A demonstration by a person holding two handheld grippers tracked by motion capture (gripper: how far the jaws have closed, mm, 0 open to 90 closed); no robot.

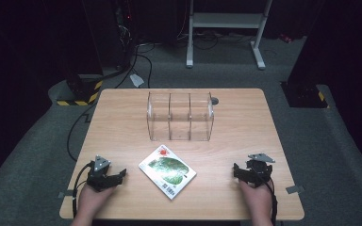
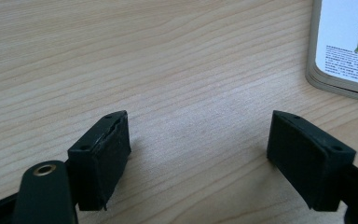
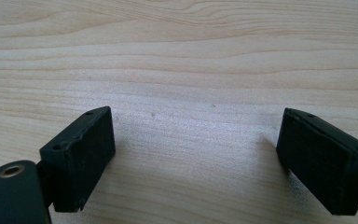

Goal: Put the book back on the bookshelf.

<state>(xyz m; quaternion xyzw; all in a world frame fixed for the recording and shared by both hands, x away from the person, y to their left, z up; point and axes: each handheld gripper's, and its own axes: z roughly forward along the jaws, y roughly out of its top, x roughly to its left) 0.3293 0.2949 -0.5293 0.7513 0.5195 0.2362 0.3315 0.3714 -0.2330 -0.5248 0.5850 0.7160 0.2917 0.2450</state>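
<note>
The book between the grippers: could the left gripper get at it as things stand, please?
Probably yes: the left gripper is open and only bare table lies between it and the book.

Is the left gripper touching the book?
Apart. In the high view, bare table lies between the left gripper and the book; the left gripper view shows open jaws with only wood between them.

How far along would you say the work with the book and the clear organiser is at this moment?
Nothing looks done yet: the book lies flat on the table, apart from the clear organiser, whose three compartments look bare. Nothing is in hand: the left gripper and the right gripper rest open on the wood either side of the book. Picking it up, and probably placing it in a compartment, remains.
</note>
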